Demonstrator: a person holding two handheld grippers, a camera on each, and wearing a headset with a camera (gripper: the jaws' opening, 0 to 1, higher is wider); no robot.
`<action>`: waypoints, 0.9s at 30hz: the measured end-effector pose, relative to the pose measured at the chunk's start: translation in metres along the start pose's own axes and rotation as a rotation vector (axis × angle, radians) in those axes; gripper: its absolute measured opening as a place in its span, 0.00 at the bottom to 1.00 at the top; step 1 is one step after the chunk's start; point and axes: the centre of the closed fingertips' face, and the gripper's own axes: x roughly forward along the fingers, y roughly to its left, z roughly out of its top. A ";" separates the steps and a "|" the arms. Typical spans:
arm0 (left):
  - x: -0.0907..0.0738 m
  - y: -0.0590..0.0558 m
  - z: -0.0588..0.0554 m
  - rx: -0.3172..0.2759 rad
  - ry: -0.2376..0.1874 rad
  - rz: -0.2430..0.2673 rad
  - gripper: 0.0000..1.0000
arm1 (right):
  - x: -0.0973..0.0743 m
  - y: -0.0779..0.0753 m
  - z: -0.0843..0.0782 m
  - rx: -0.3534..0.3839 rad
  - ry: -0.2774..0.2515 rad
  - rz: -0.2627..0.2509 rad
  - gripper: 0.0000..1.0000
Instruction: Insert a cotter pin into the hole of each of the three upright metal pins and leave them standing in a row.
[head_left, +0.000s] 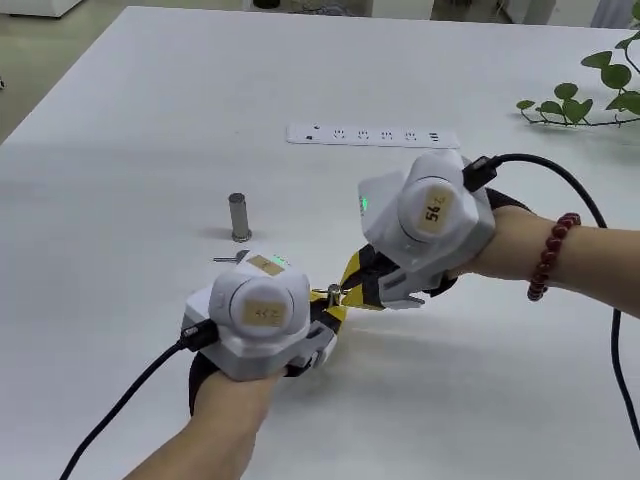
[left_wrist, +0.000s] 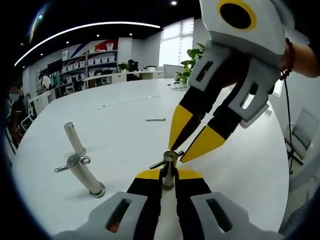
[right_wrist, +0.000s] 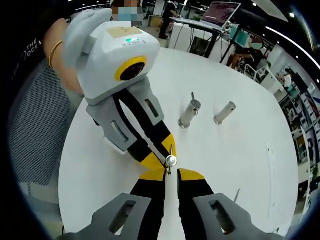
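Observation:
My left gripper (left_wrist: 169, 176) is shut on a short metal pin (left_wrist: 169, 167), held upright between its yellow-tipped jaws. A cotter pin (left_wrist: 161, 162) sits across the hole near this pin's top. My right gripper (right_wrist: 171, 174) comes in from the opposite side, shut on that cotter pin (right_wrist: 171, 152). In the head view the two grippers meet tip to tip at the held pin (head_left: 333, 293). A second metal pin (left_wrist: 86, 175) stands behind with a cotter pin (left_wrist: 70, 165) through it. A third, bare pin (head_left: 238, 217) stands farther back.
A loose cotter pin (left_wrist: 156, 120) lies on the white table (head_left: 150, 120) beyond the grippers. A white power strip (head_left: 372, 135) lies farther back, and plant leaves (head_left: 590, 95) reach in at the right edge. Black cables trail from both grippers.

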 end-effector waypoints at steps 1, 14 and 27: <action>0.000 0.000 0.000 0.002 -0.001 0.001 0.06 | -0.003 -0.001 0.000 0.013 -0.005 -0.002 0.03; 0.000 0.000 -0.001 -0.020 0.002 0.003 0.06 | -0.006 0.001 0.000 0.069 -0.020 -0.003 0.00; 0.000 0.001 -0.002 -0.051 0.008 0.007 0.07 | -0.003 0.000 0.006 0.068 -0.027 -0.003 0.00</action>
